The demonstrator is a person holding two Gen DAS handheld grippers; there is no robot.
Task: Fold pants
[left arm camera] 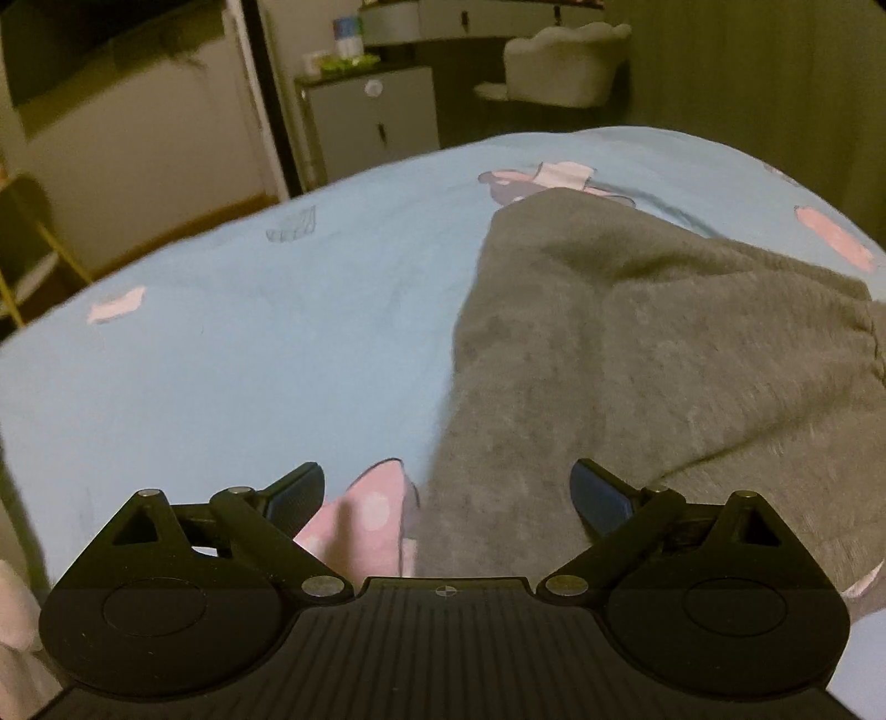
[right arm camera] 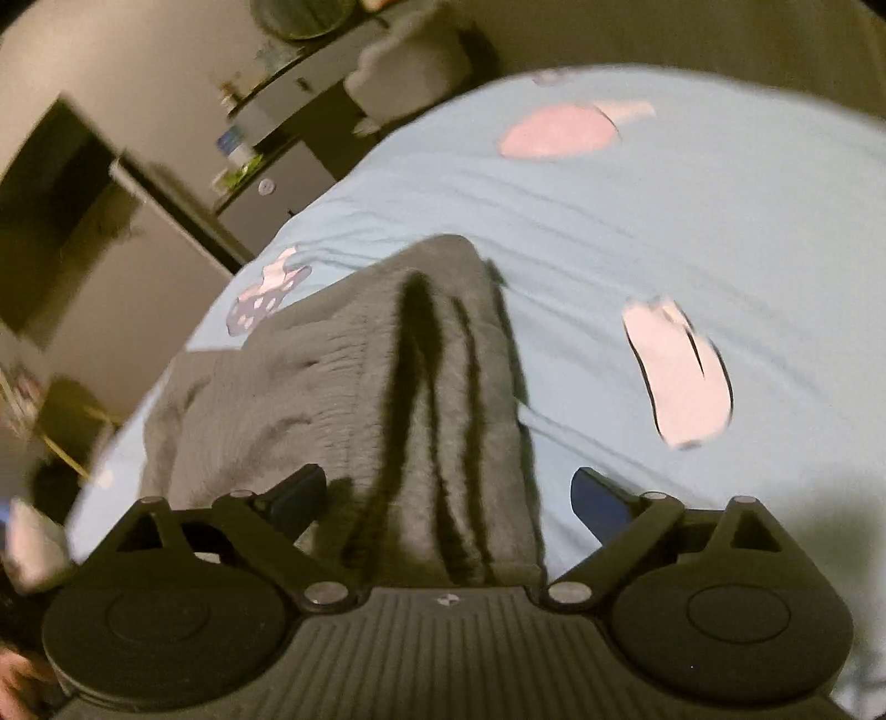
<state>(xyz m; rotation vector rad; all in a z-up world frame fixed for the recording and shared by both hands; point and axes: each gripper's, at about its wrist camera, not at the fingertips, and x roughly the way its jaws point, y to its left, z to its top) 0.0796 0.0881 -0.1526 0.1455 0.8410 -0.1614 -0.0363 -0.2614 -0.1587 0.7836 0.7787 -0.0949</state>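
Grey pants (right arm camera: 354,399) lay bunched on the bed (right arm camera: 692,232); both grippers (left arm camera: 447,493) (right arm camera: 447,493) hovered over them, jaws wide, holding nothing. Loose layers could slip apart.

My two wrist views: both close, angled down, sharing pants (left arm camera: 637,360) on bed (right arm camera: 692,221); right one rolled.

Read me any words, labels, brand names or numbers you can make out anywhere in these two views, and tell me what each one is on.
None can be read.
Blue and white container on the cabinet: its label is too blurred.
Round sticker on the cabinet door: too small to tell.
Sheet: cartoon prints only, no lettering visible.
Grey pants: no tag or logo shows.
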